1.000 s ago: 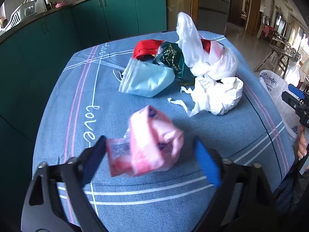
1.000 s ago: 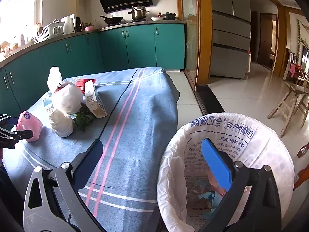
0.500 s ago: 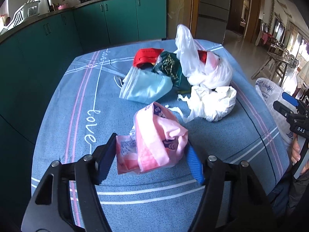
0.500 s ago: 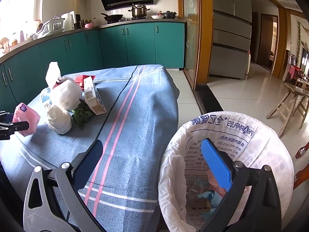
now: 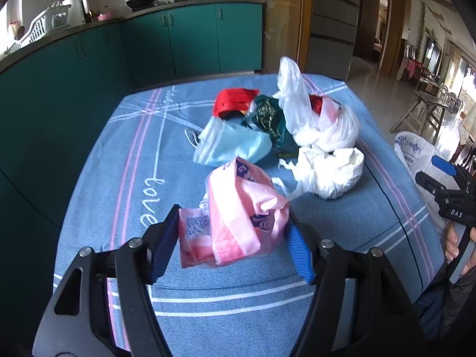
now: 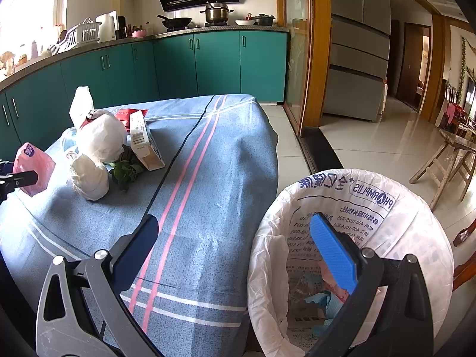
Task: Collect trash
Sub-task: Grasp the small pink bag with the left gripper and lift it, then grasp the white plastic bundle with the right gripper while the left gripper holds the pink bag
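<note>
My left gripper [image 5: 230, 248] is shut on a crumpled pink plastic wrapper [image 5: 238, 217] and holds it above the blue tablecloth [image 5: 125, 160]; the wrapper also shows at the left of the right wrist view [image 6: 32, 168]. Behind it lie a light blue face mask [image 5: 229, 145], a crumpled white tissue [image 5: 330, 169], a white plastic bag [image 5: 315, 116], a dark green wrapper [image 5: 267, 116] and red packaging [image 5: 233, 101]. My right gripper [image 6: 235, 244] is open and empty, over the table's edge beside the bin with a white liner [image 6: 372, 196].
A white carton [image 6: 142, 139] and green leaves [image 6: 125, 171] lie by the trash pile. Teal cabinets [image 6: 193, 62] run behind the table. The bin holds some trash. A wooden bench [image 6: 449, 154] stands on the tiled floor at right.
My left gripper closed on the pink wrapper and lifted it off the cloth. My right gripper stayed open by the bin.
</note>
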